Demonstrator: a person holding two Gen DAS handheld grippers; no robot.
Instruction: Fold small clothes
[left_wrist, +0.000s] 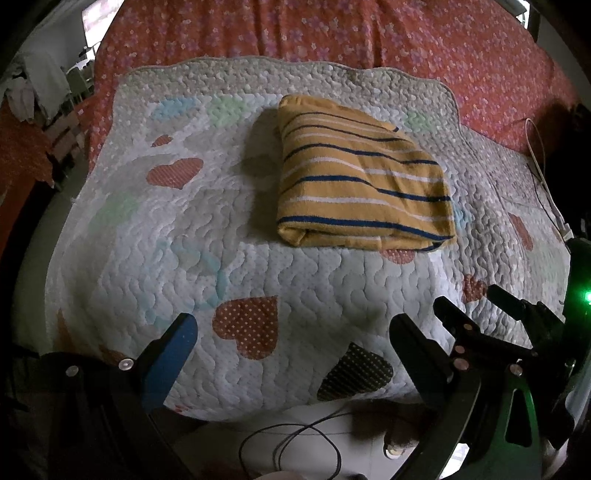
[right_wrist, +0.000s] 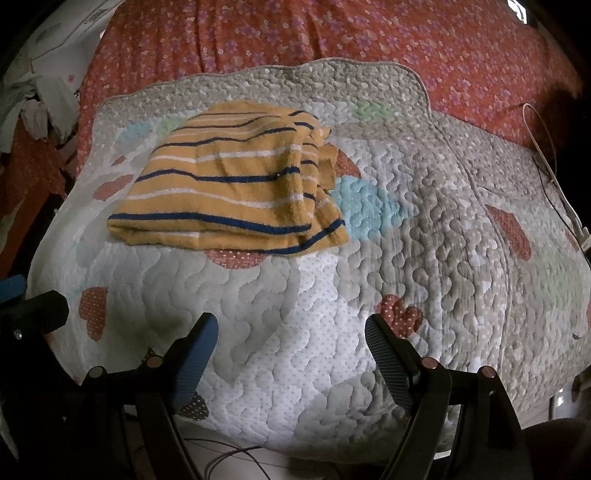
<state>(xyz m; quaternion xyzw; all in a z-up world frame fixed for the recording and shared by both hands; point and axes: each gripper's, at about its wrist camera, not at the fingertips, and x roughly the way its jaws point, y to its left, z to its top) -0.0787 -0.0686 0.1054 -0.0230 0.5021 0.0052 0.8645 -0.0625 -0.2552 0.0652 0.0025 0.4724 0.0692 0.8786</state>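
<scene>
A yellow garment (left_wrist: 364, 177) with navy and white stripes lies folded into a thick rectangle on a white quilted mat (left_wrist: 295, 280) with heart patches. In the right wrist view the garment (right_wrist: 236, 184) sits at upper left, its layered edges bunched on its right side. My left gripper (left_wrist: 295, 332) is open over the mat's near edge, well short of the garment, with nothing between its fingers. My right gripper (right_wrist: 291, 332) is open too, over bare mat (right_wrist: 406, 258) and to the right of the garment. Each gripper shows at the edge of the other's view: the right gripper (left_wrist: 467, 295), the left gripper (right_wrist: 37, 293).
The mat lies on a red floral bedsheet (left_wrist: 332, 33). A white cable (left_wrist: 535, 147) runs along the right side of the bed. A thin black cable (left_wrist: 295, 443) loops on the floor below the mat's near edge. Loose clothes (left_wrist: 22, 92) pile up at far left.
</scene>
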